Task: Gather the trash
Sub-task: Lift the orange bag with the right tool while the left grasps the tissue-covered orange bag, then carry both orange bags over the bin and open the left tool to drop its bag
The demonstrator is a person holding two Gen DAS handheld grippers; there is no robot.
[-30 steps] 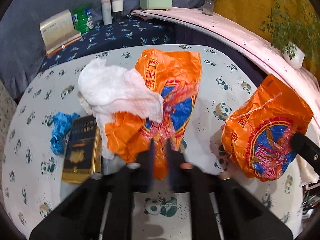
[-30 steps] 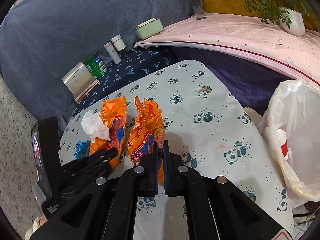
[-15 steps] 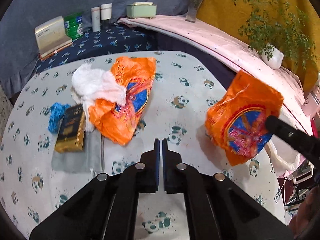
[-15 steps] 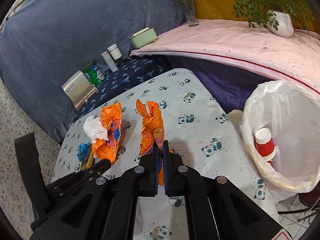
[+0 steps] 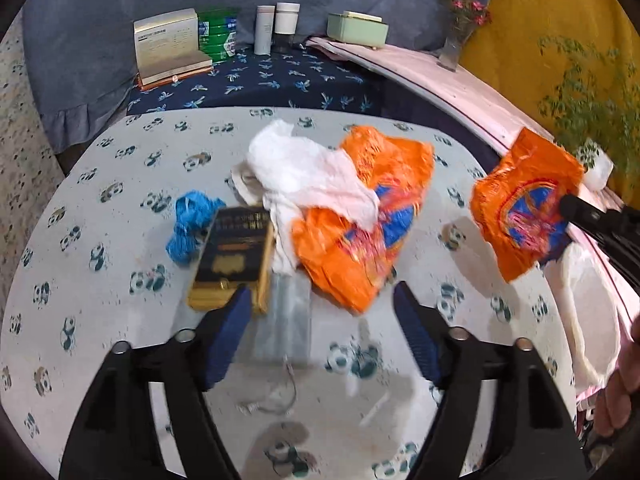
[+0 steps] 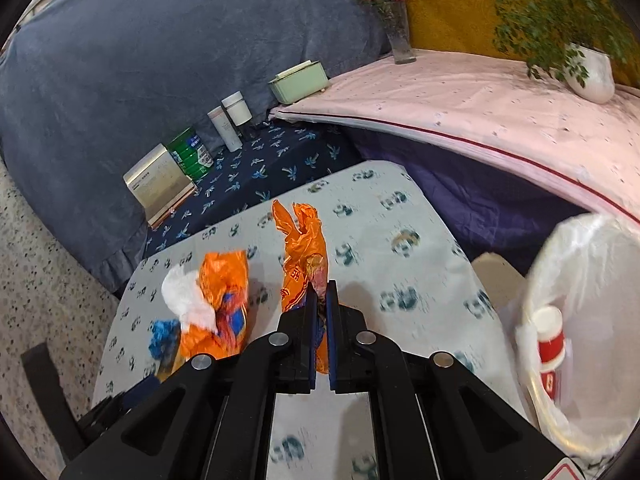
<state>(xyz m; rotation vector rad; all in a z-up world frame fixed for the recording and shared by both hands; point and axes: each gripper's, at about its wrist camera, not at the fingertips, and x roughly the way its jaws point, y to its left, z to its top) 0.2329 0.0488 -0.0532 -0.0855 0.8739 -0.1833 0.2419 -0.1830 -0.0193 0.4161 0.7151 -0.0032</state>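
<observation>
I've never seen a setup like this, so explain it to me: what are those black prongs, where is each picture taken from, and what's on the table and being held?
Each picture comes from a camera on a hand-held grasping tool, looking along its two prongs. A person holds one in each hand. The left tool is open above the panda-print table, where an orange wrapper, a white tissue, a blue scrap and a dark box lie. The right tool is shut on a second orange wrapper, lifted near the white trash bag, which holds a red and white cup.
</observation>
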